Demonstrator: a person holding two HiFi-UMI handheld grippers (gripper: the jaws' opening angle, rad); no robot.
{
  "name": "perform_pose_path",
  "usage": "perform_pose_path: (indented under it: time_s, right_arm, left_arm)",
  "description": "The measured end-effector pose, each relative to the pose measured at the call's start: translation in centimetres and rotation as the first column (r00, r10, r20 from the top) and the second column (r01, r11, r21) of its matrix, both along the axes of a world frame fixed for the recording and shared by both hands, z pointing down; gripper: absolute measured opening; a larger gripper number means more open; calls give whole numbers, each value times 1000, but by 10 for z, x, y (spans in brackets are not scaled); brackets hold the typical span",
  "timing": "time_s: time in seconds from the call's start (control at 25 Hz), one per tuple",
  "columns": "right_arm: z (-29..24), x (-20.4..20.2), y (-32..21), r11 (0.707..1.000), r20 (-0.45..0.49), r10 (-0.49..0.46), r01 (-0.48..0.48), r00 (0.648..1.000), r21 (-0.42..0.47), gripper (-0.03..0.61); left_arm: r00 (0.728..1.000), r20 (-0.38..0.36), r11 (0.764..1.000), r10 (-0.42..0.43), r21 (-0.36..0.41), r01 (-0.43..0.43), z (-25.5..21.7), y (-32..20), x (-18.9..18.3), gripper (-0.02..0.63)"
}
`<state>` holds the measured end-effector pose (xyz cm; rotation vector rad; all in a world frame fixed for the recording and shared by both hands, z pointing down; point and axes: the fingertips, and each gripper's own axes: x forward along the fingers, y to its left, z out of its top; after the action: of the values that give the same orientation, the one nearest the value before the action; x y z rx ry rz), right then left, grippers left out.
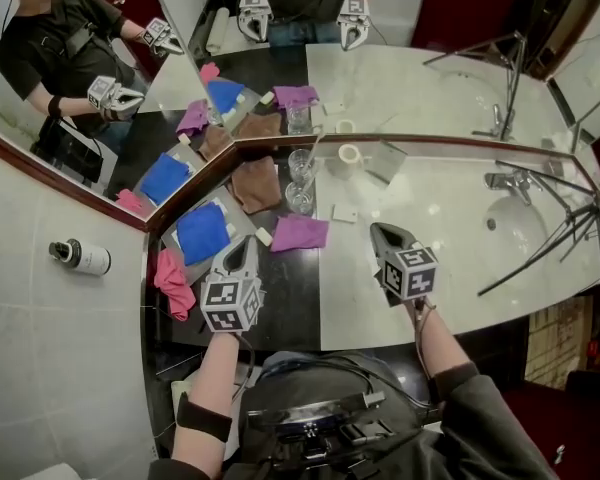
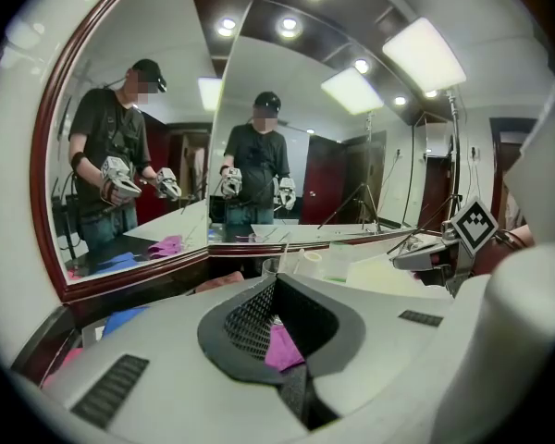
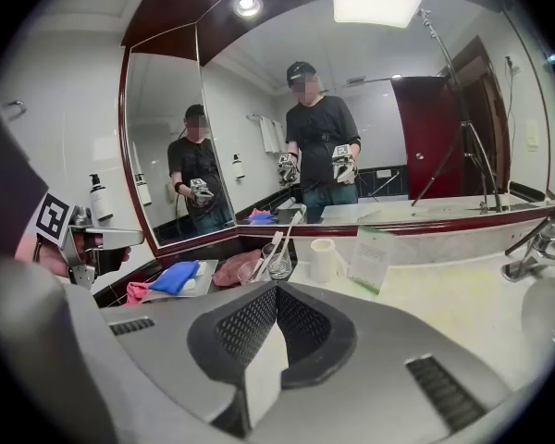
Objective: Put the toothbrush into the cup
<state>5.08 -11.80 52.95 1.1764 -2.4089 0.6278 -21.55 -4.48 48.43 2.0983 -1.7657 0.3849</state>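
Plainly, both claws are shut tight and hold nothing. The left claw [image 1: 245,245] and the right claw [image 1: 380,231] hover side by side over a pale bathroom counter [image 1: 430,218]. Each points slightly downward toward a corner mirror [image 1: 400,88].

Ahead of both claws, close to the mirror's corner, a toothbrush [image 3: 270,251] leans inside a glass cup [image 3: 250,273]. A second glass [image 3: 279,264] stands just beside the cup.

A purple cloth [image 1: 300,233] lies just ahead and to the right of the left claw, between the two claws. A brown cloth [image 1: 255,183] lies beyond it. A blue cloth [image 1: 202,233] lies left of the left claw, with a pink cloth [image 1: 172,283] further left. Well to the right of the right claw are a tap [image 1: 505,180] and a sink [image 1: 525,228].
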Motion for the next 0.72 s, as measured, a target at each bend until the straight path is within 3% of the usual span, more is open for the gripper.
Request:
perform_pose_path:
  time_s: [0.2, 0.28, 0.36, 0.6, 0.72]
  right_arm:
    - [0, -20, -10, 1000, 39, -27, 26, 999, 8, 23]
    - [5, -31, -18, 1000, 101, -25, 26, 995, -13, 33]
    - [8, -48, -30, 999, 180, -18, 26, 984, -40, 83]
    - [20, -96, -70, 990, 424, 60, -1, 903, -138, 173]
    - [32, -111, -90, 984, 487, 108, -22, 867, -179, 175]
  left_arm:
    - [1000, 10, 1000, -14, 5, 14, 1, -5, -1, 3]
    - [1000, 16, 1000, -11, 4, 11, 2, -8, -1, 3]
    - [1000, 17, 1000, -5, 3, 5, 4, -12, 0, 3]
    - [1000, 10, 1000, 17, -4, -17, 9, -22, 1, 3]
    - [1000, 6, 1000, 23, -6, -23, 10, -27, 1, 3]
